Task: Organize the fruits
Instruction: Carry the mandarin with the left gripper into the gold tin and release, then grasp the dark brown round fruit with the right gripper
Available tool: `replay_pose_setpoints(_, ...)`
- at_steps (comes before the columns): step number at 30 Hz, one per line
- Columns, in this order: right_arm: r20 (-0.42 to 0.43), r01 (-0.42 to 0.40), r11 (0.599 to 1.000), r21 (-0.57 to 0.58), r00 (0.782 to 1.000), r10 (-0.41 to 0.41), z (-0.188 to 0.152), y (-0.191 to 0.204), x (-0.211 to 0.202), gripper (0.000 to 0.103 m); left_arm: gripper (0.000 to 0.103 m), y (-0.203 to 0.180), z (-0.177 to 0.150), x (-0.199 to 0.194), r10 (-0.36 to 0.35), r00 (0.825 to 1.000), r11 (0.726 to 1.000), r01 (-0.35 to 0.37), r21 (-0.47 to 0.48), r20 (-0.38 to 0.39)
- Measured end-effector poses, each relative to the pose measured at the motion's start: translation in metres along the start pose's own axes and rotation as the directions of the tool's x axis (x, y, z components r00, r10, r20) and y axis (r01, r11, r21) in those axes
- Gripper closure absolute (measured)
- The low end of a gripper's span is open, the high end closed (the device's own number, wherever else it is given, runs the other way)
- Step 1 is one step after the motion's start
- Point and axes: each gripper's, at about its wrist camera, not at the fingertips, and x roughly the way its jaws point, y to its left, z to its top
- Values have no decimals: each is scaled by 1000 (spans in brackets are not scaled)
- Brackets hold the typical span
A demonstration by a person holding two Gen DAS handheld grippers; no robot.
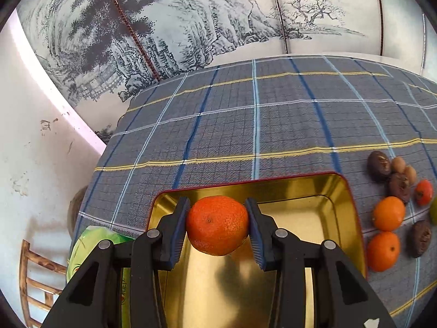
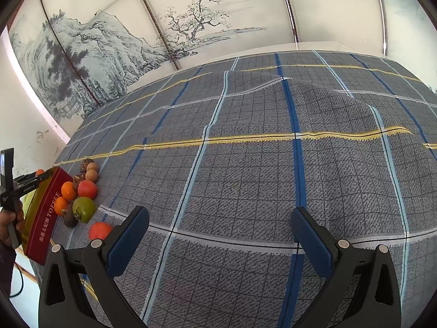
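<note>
My left gripper (image 1: 218, 218) is shut on an orange mandarin (image 1: 217, 224) and holds it above the open gold-lined tin (image 1: 341, 210). The tin looks empty inside. The tin shows in the right wrist view as a red box (image 2: 45, 218) at the far left, with the left gripper (image 2: 32, 179) over it. Several loose fruits lie right of the tin: two mandarins (image 1: 387, 213), dark brown fruits (image 1: 378, 165), small tan ones (image 1: 398, 164) and a red one (image 1: 424, 192). My right gripper (image 2: 220, 231) is open and empty over the plaid tablecloth, well right of the fruit pile (image 2: 79, 191).
A green packet (image 1: 90, 243) lies left of the tin at the table's edge. A wooden chair (image 1: 35, 276) stands below left. The cloth (image 2: 314, 104) bulges in a fold at the right. A painted screen (image 1: 164, 22) stands behind the table.
</note>
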Motion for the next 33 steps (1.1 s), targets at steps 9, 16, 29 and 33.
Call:
replay_pose_setpoints(9,-3,19,1000,-3,1000,-19,1,-2,1,0,55,6,1,-3,42,998,999,-42,-12,40)
replay_pose_setpoints(16,50,40,999,-19,998,-39,2,3,-10,2,18,22,-35,-94,-95,966,955,156,-252,240)
replay_pose_setpoints(29,-203,-400,677,-618,913,354,-30,202,-3,39,3,-41,-165,-228,-159,917,912,278,-300,366)
replay_pose_setpoints(33,-273,-407,622,-669,913,303,-28,213,23,48,1,-49,-178,-253,-118,896,929,252,-271,428)
